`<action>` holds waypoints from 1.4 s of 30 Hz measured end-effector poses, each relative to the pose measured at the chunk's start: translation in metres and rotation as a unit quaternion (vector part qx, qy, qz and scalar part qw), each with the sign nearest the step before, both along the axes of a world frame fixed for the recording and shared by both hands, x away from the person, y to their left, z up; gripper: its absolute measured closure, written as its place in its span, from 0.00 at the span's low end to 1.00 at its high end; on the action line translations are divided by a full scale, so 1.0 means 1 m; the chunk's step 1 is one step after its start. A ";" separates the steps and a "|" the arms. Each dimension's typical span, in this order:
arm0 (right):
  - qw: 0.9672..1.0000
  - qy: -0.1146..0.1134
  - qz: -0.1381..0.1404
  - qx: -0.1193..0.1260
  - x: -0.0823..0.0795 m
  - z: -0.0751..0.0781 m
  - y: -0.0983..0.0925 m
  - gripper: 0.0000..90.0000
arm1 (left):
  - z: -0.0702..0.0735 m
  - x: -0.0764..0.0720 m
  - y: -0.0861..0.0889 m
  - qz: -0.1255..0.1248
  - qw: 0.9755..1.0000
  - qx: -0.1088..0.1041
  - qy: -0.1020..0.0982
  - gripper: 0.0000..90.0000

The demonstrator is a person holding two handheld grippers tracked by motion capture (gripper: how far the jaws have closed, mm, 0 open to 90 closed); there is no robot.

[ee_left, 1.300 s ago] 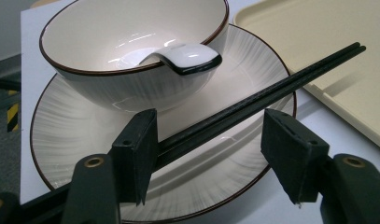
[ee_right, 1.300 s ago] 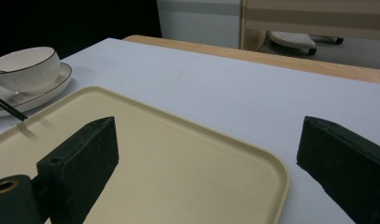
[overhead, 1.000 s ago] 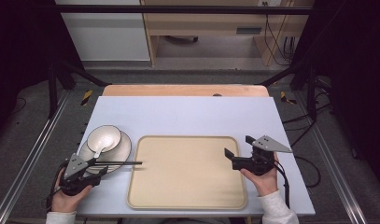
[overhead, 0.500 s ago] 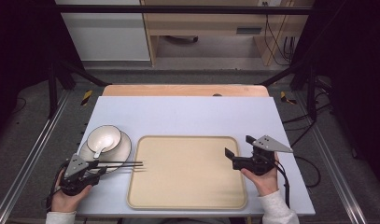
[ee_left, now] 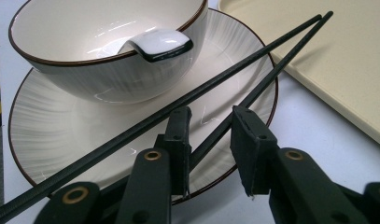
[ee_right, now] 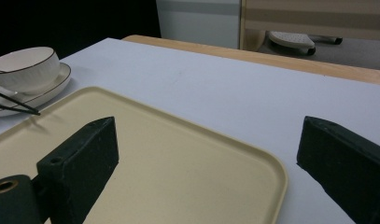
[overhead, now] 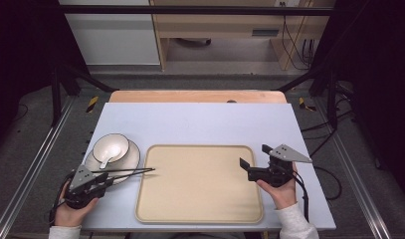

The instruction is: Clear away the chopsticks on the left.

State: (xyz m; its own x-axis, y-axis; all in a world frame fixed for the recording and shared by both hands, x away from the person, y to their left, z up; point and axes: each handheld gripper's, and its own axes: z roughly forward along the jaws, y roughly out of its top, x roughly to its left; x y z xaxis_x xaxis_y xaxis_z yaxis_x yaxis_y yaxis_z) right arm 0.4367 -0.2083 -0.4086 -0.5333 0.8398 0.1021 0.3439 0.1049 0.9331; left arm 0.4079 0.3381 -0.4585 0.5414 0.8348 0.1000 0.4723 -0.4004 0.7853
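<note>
Chopsticks (ee_left: 253, 60) lie across the near rim of a white plate (ee_left: 52, 135), their tips reaching over the edge of a beige tray (overhead: 200, 184), as the left gripper (overhead: 98, 181) works them at about 8 o'clock on the table in the high view. In the left gripper view the jaws stand narrow, with one stick passing between them; the other runs outside the left jaw, and whether the pads truly pinch the inner stick cannot be told. A bowl (overhead: 111, 148) sits on the plate with a white spoon (ee_left: 155, 43) resting over its rim. The right gripper (overhead: 252, 169) hovers over the tray's 3 o'clock edge, jaws wide and empty.

Judged from this, a clean lift calls for gathering both sticks between the pads, closing squarely, then raising them level so neither rolls off the plate or knocks the bowl. The chopsticks' butt ends are cut off at the frame corner, and the spoon's bowl end is hidden inside the bowl.
</note>
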 end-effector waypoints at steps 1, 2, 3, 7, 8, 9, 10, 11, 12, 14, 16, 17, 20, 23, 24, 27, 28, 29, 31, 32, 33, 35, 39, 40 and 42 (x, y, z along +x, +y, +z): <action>1.000 0.001 0.000 0.000 0.000 0.000 0.000 0.06 | 0.000 0.000 0.000 -0.001 1.000 0.000 0.001 0.77; 1.000 0.001 -0.001 0.001 0.000 0.000 0.000 0.06 | 0.000 0.000 0.000 -0.001 1.000 0.001 0.002 0.77; 1.000 0.002 -0.001 0.000 0.000 0.000 0.000 0.06 | 0.001 0.000 0.000 -0.002 1.000 0.001 0.002 0.78; 1.000 0.002 0.000 -0.002 0.001 -0.001 0.000 0.06 | 0.001 -0.001 -0.001 -0.002 1.000 0.003 0.005 0.82; 1.000 0.002 0.000 -0.002 0.001 -0.001 0.000 0.06 | 0.002 -0.001 -0.001 -0.003 1.000 0.005 0.007 0.82; 1.000 0.002 0.000 -0.002 0.001 -0.001 0.000 0.06 | 0.002 -0.001 -0.002 -0.002 1.000 0.005 0.007 0.82; 1.000 -0.002 0.001 -0.005 0.001 -0.001 0.000 0.06 | 0.002 -0.001 -0.002 -0.003 1.000 0.006 0.007 0.83; 1.000 -0.001 0.001 -0.004 0.001 -0.001 0.000 0.06 | 0.002 -0.001 -0.002 -0.002 1.000 0.008 0.007 0.83; 1.000 0.001 0.000 -0.001 0.001 -0.001 0.000 0.06 | 0.002 -0.001 -0.003 -0.002 1.000 0.009 0.007 0.84; 1.000 0.001 0.000 -0.001 0.001 -0.001 0.000 0.06 | 0.002 0.000 -0.003 -0.003 1.000 0.009 0.008 0.84; 1.000 0.001 0.000 -0.001 0.001 -0.001 0.000 0.06 | 0.002 0.000 -0.004 -0.003 1.000 0.009 0.009 0.85; 1.000 0.001 0.000 -0.001 0.001 -0.001 0.000 0.06 | 0.002 0.000 -0.004 -0.002 1.000 0.009 0.009 0.86; 1.000 0.001 0.000 -0.001 0.001 -0.001 0.000 0.06 | 0.002 0.000 -0.006 0.000 1.000 0.007 0.011 0.87; 1.000 0.000 0.000 -0.002 0.001 -0.001 0.000 0.06 | 0.002 0.001 -0.008 -0.001 1.000 0.007 0.013 0.89; 1.000 0.000 0.000 -0.002 0.001 -0.001 0.000 0.06 | 0.002 0.001 -0.009 -0.001 1.000 0.006 0.014 0.89; 1.000 0.000 0.001 -0.002 0.001 -0.001 0.000 0.06 | 0.002 0.002 -0.011 0.000 1.000 0.004 0.016 0.90; 1.000 0.001 0.001 -0.001 0.001 -0.001 0.000 0.06 | 0.002 0.002 -0.011 0.000 1.000 0.004 0.016 0.91; 1.000 0.001 0.001 -0.003 0.001 -0.001 0.000 0.06 | 0.002 0.002 -0.011 0.002 1.000 0.004 0.016 0.91; 1.000 0.001 0.001 -0.002 0.001 -0.001 0.000 0.06 | 0.002 0.002 -0.012 0.002 1.000 0.003 0.017 0.92; 1.000 0.000 0.001 -0.003 0.001 -0.001 0.000 0.06 | 0.002 0.002 -0.012 0.003 1.000 0.003 0.017 0.92; 1.000 0.001 0.001 -0.002 0.001 -0.001 0.000 0.06 | 0.002 0.002 -0.013 0.003 1.000 0.003 0.017 0.93; 1.000 0.001 0.001 -0.001 0.001 -0.001 0.000 0.06 | 0.002 0.003 -0.013 0.002 1.000 0.004 0.019 0.93; 1.000 0.001 0.001 -0.002 0.001 -0.001 0.000 0.06 | 0.002 0.005 -0.014 0.005 1.000 0.000 0.020 0.89; 1.000 0.000 0.001 -0.002 0.001 -0.001 0.000 0.06 | 0.003 0.005 -0.014 0.003 1.000 0.002 0.022 0.89; 1.000 0.002 0.001 -0.003 0.001 -0.001 0.000 0.06 | 0.003 0.007 -0.016 0.004 1.000 0.000 0.027 0.88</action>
State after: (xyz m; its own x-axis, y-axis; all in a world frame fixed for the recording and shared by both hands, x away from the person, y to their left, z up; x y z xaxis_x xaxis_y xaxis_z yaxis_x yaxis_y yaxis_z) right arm 0.4377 -0.2081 -0.4093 -0.5354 0.8387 0.0991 0.3467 0.1113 0.9314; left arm 0.4151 0.3225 -0.4559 0.5388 0.8395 0.0707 0.5168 -0.3956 0.7592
